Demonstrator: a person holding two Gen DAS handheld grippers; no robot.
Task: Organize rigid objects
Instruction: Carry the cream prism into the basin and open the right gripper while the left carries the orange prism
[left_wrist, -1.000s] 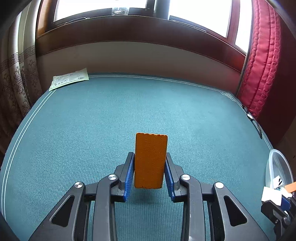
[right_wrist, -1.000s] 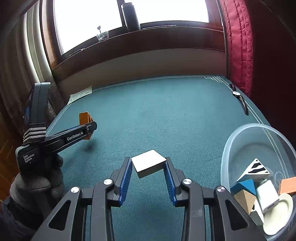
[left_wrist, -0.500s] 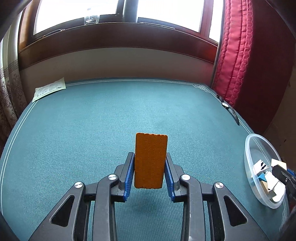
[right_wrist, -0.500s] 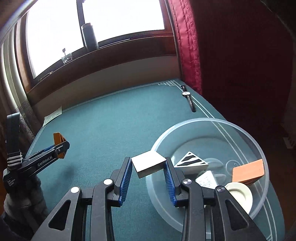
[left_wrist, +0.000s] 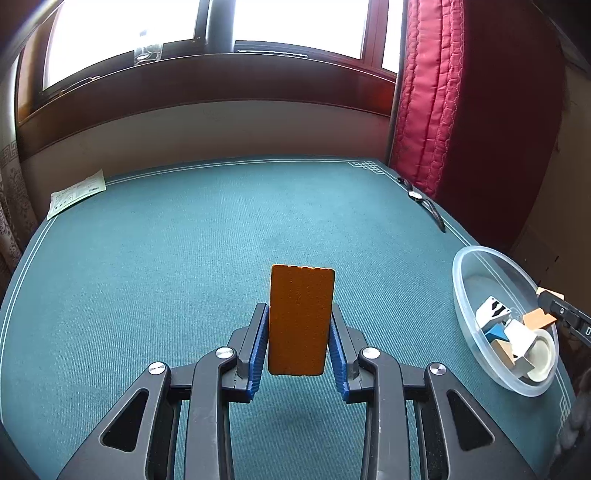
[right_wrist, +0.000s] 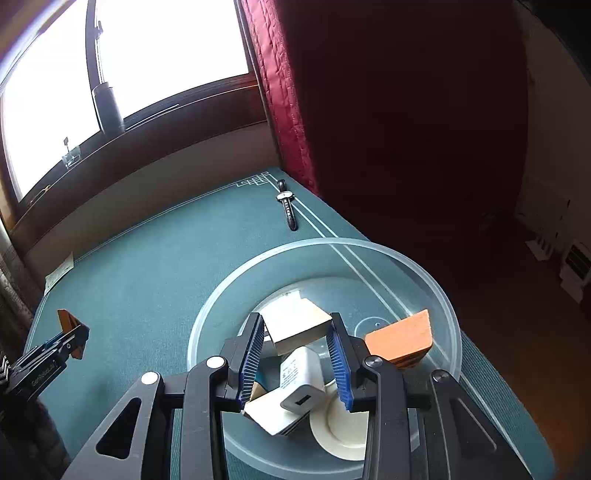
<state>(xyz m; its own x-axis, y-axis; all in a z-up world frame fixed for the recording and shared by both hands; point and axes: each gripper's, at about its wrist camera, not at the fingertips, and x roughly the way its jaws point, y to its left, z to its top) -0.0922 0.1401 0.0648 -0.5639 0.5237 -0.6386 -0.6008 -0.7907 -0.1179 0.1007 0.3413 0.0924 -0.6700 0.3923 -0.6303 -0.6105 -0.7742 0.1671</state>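
My left gripper (left_wrist: 298, 334) is shut on an orange block (left_wrist: 300, 317) and holds it upright above the green table; it also shows in the right wrist view (right_wrist: 70, 332). My right gripper (right_wrist: 297, 338) is shut on a white block (right_wrist: 295, 325) and holds it over the clear plastic bowl (right_wrist: 448, 306). The bowl holds an orange block (right_wrist: 400, 338), a white charger (right_wrist: 301, 380), a tape roll (right_wrist: 340, 428) and other blocks. The bowl also shows at the right in the left wrist view (left_wrist: 465, 280).
A wristwatch (right_wrist: 287, 203) lies near the table's far right edge. A paper sheet (left_wrist: 77, 192) lies at the far left corner. A red curtain (left_wrist: 424, 92) hangs at the right. The table's right edge drops to the floor beside the bowl.
My right gripper has moved right with the white block, from over the bare table to over the bowl. My left gripper has turned right, bringing the bowl into its view.
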